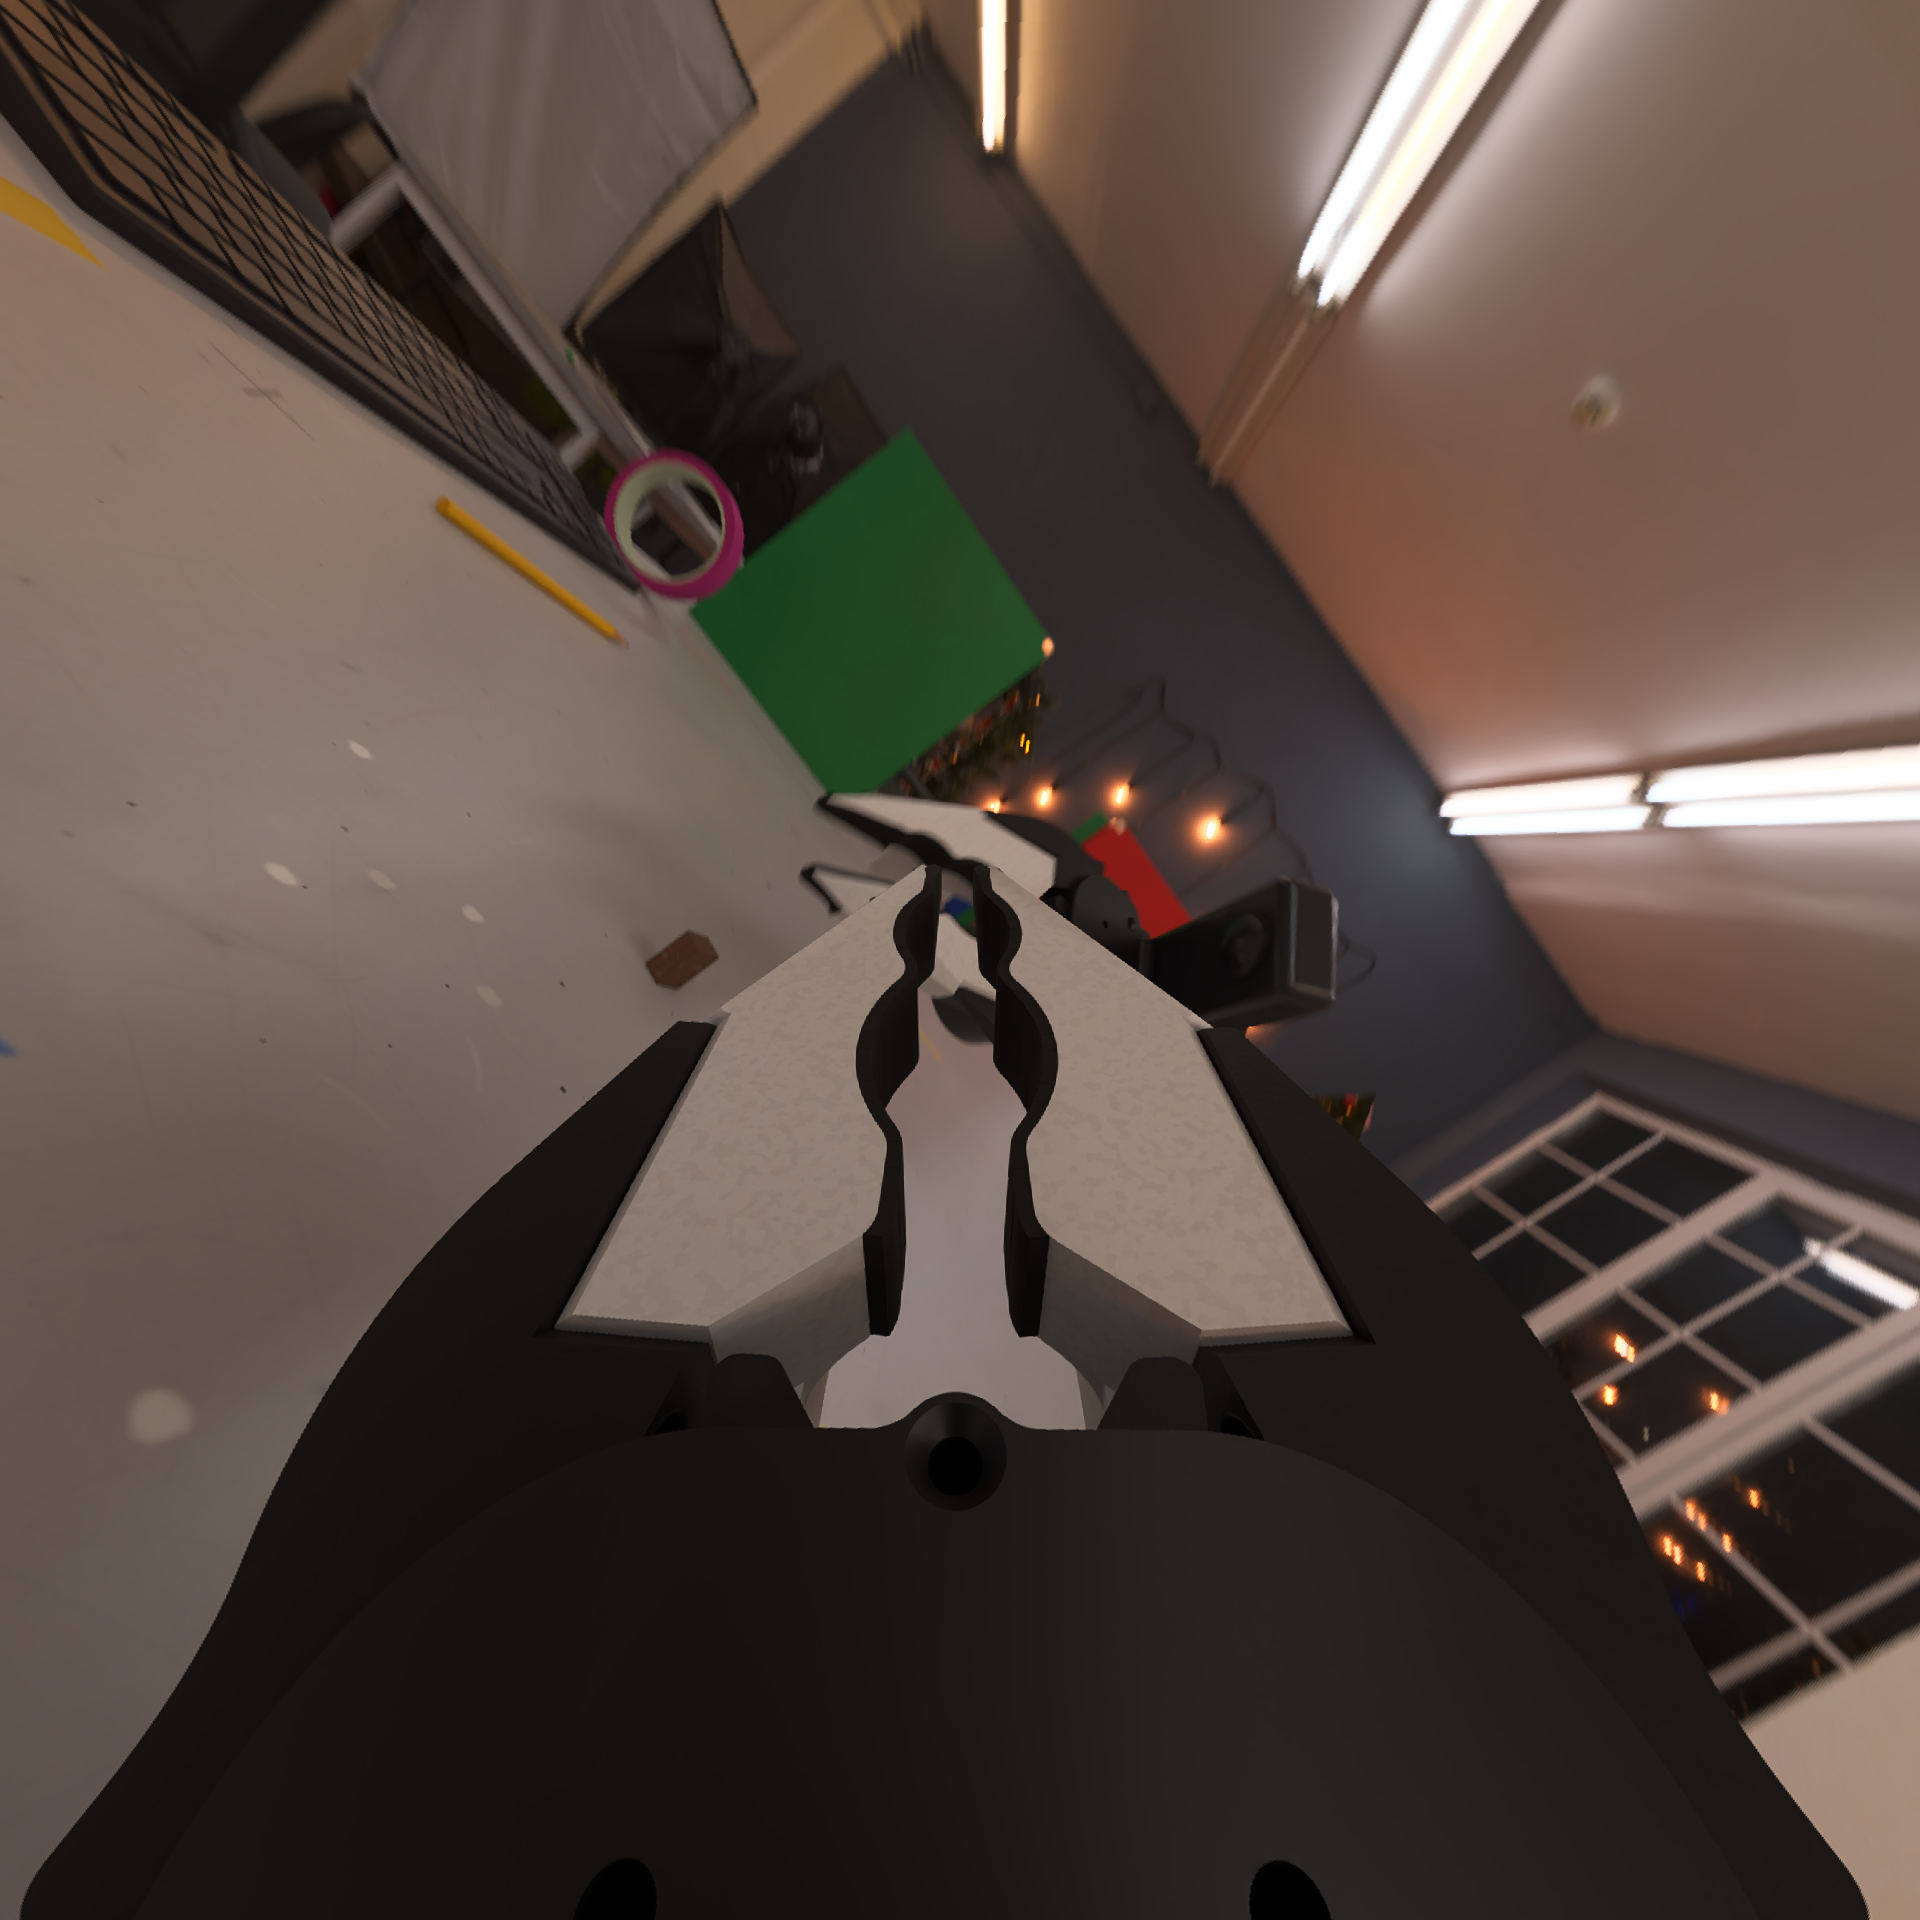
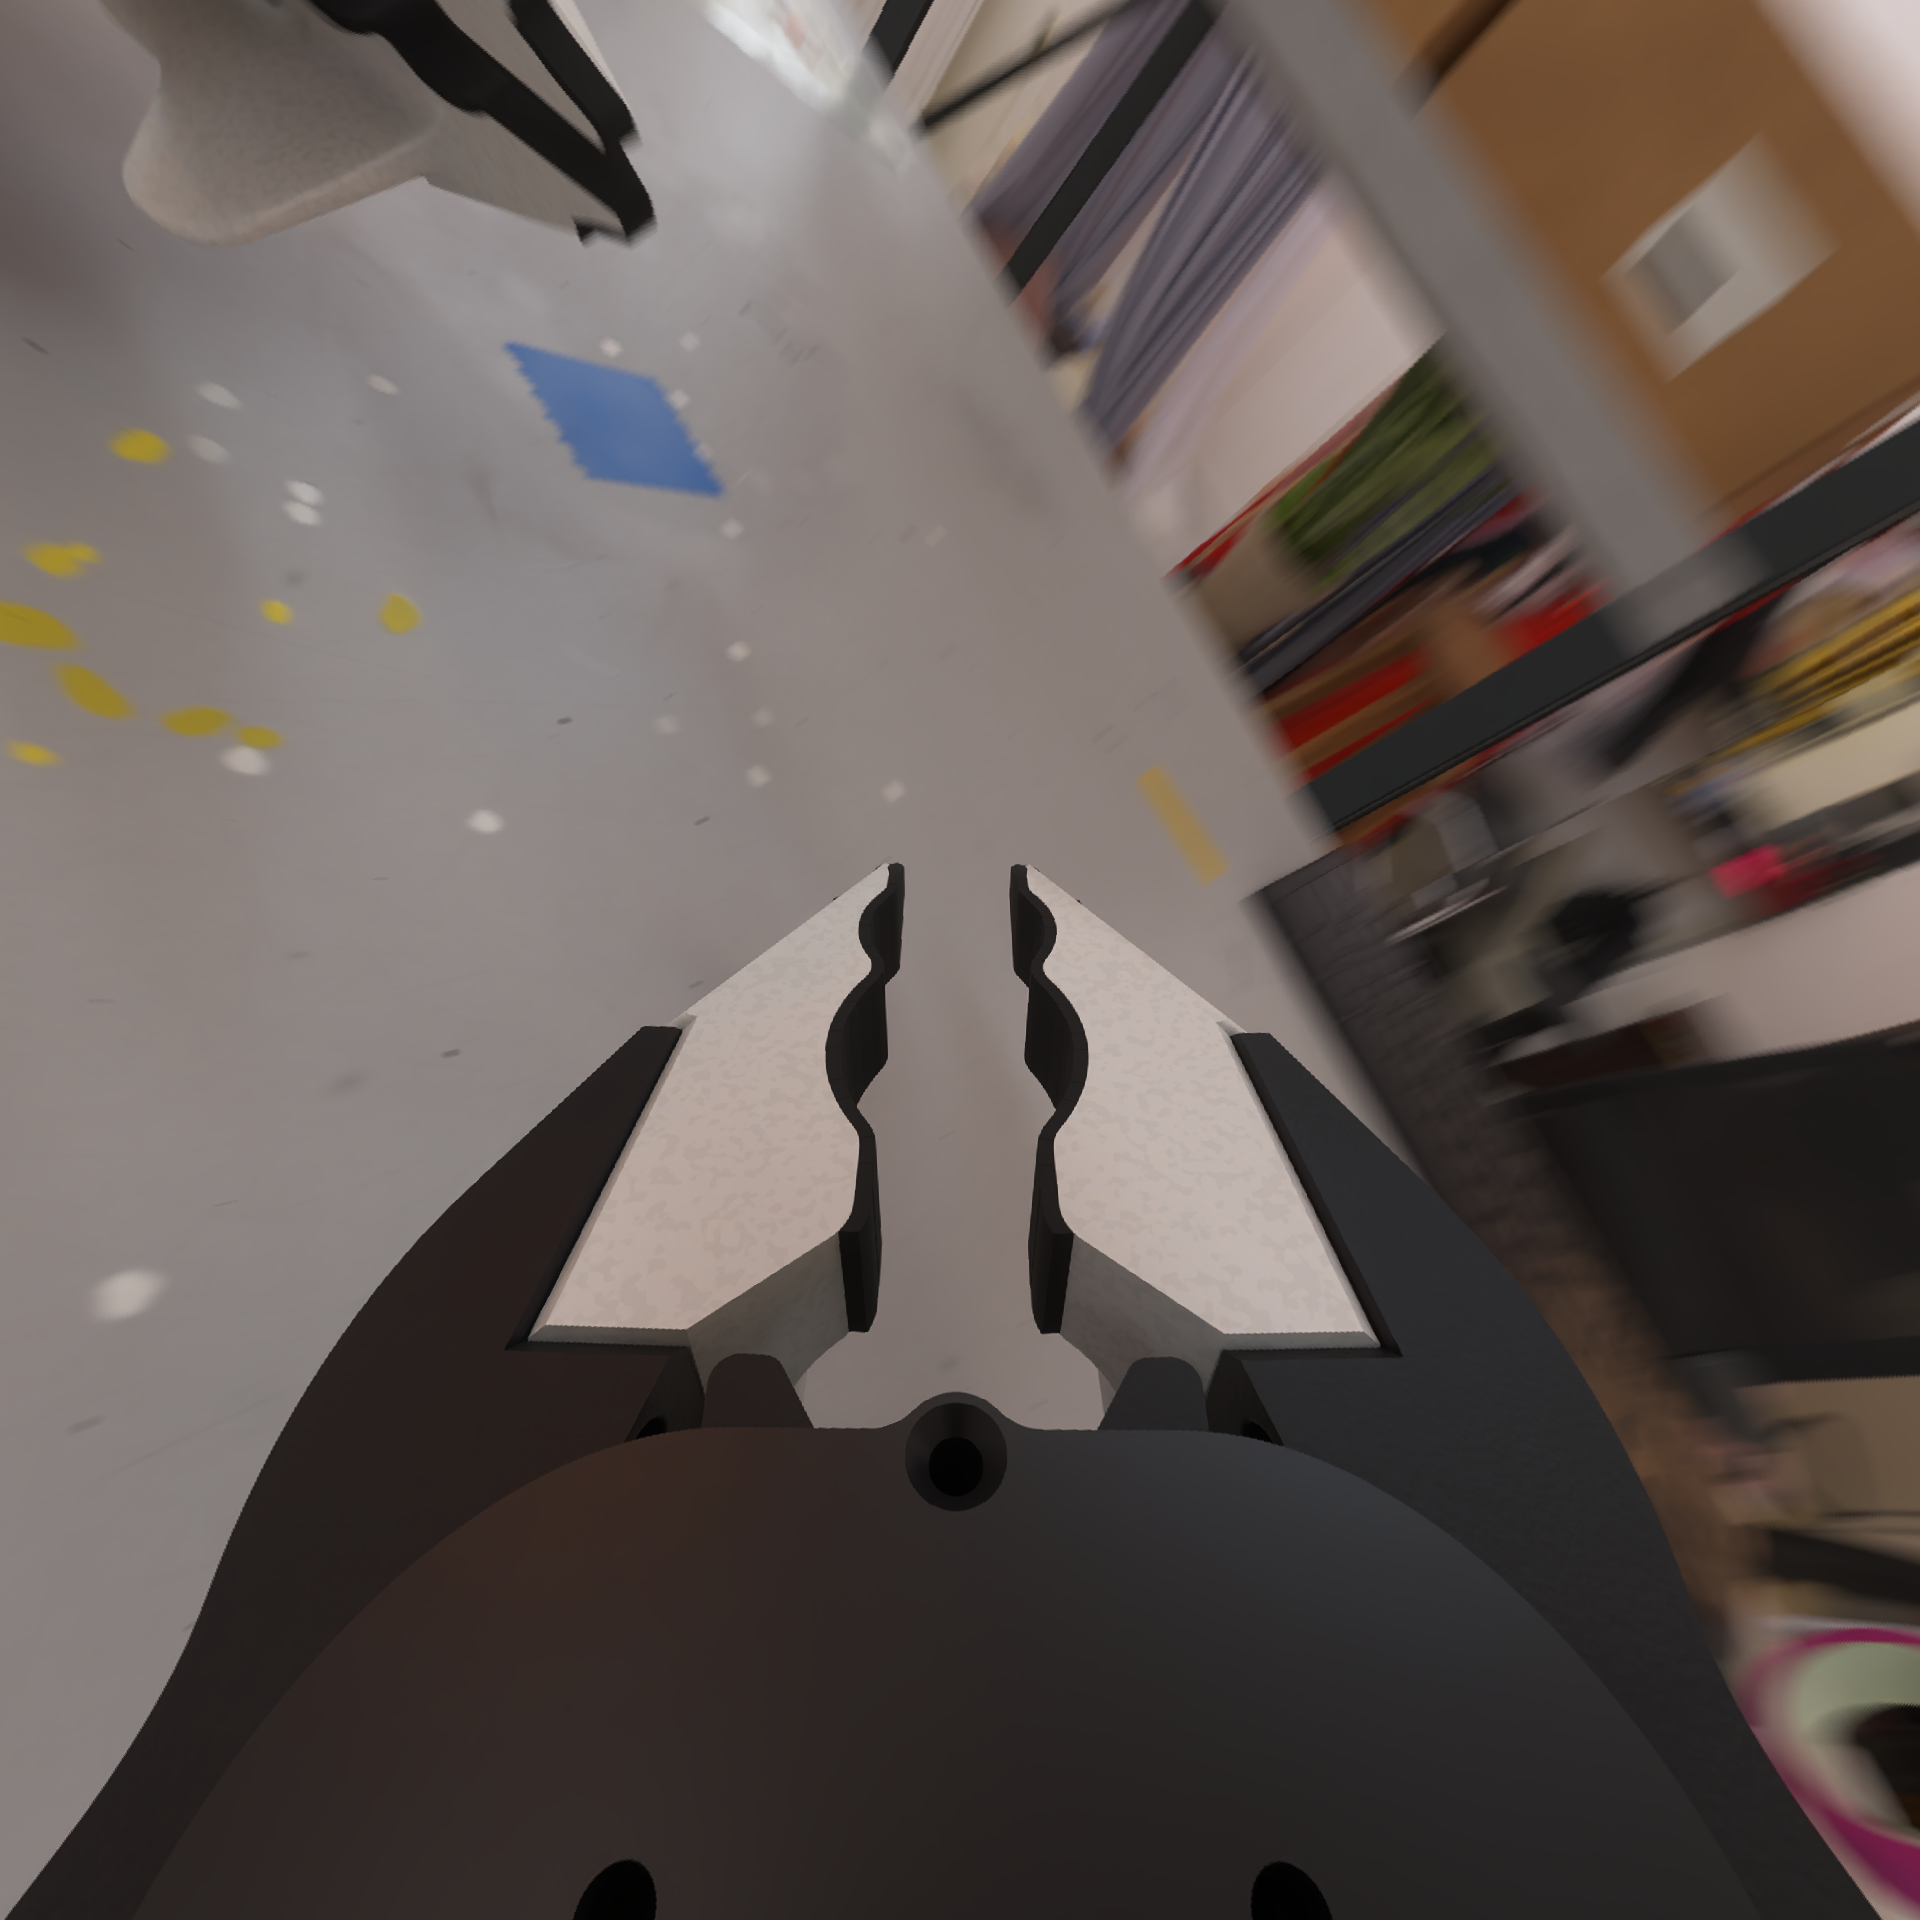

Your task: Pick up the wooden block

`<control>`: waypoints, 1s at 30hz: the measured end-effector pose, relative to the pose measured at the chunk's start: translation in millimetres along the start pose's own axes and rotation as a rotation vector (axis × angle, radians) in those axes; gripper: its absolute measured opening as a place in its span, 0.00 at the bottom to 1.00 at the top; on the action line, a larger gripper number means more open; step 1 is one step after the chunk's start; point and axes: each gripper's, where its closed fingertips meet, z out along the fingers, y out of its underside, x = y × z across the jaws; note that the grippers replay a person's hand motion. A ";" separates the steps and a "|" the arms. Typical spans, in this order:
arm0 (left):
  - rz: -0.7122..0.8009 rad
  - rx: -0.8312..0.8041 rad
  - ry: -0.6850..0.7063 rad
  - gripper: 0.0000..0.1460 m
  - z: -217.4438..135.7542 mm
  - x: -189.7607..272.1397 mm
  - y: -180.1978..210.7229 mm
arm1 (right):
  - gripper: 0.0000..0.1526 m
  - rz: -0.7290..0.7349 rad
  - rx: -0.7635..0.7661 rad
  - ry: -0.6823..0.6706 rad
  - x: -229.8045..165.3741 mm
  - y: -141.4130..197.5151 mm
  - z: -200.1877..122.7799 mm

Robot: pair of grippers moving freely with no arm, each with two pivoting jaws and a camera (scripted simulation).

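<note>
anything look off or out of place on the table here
Nothing damaged or spilled. The wooden block lies flat on the white table, untouched. The pink tape roll stands on edge near the keyboard, so it could roll.

Blurred shelves, cropped tape, a half-hidden gripper

In the right wrist view the shelves (image 2: 1455, 582) are smeared (contents unreadable) and the tape roll (image 2: 1829, 1756) is cut by the right edge; in the left wrist view the right gripper (image 1: 914, 831) is partly hidden behind the left gripper (image 1: 956, 883), its far fingers unclear.
</note>
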 end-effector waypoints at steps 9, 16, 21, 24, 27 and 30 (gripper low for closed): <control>-0.150 0.239 0.001 0.04 -6.2 -5.4 -9.5 | 0.13 0.323 -0.264 -0.443 -38.0 37.1 9.4; -0.322 0.375 -0.052 0.04 -8.6 -12.3 -13.7 | 0.14 0.374 -0.278 -0.552 -47.6 41.6 18.1; -0.426 0.455 -0.102 0.05 -5.1 -21.4 -9.0 | 0.14 0.376 -0.326 -0.524 -40.1 40.6 25.1; -0.428 0.485 -0.154 0.05 -6.3 -30.4 -6.7 | 0.14 0.441 -0.247 -0.375 -18.9 16.2 33.4; -0.403 0.469 -0.179 0.05 -4.6 -33.4 -2.2 | 0.14 0.546 -0.137 -0.273 -7.2 -21.0 40.6; -0.380 0.451 -0.199 0.05 -2.8 -35.8 2.1 | 0.14 0.540 -0.151 -0.228 -13.2 -41.6 49.4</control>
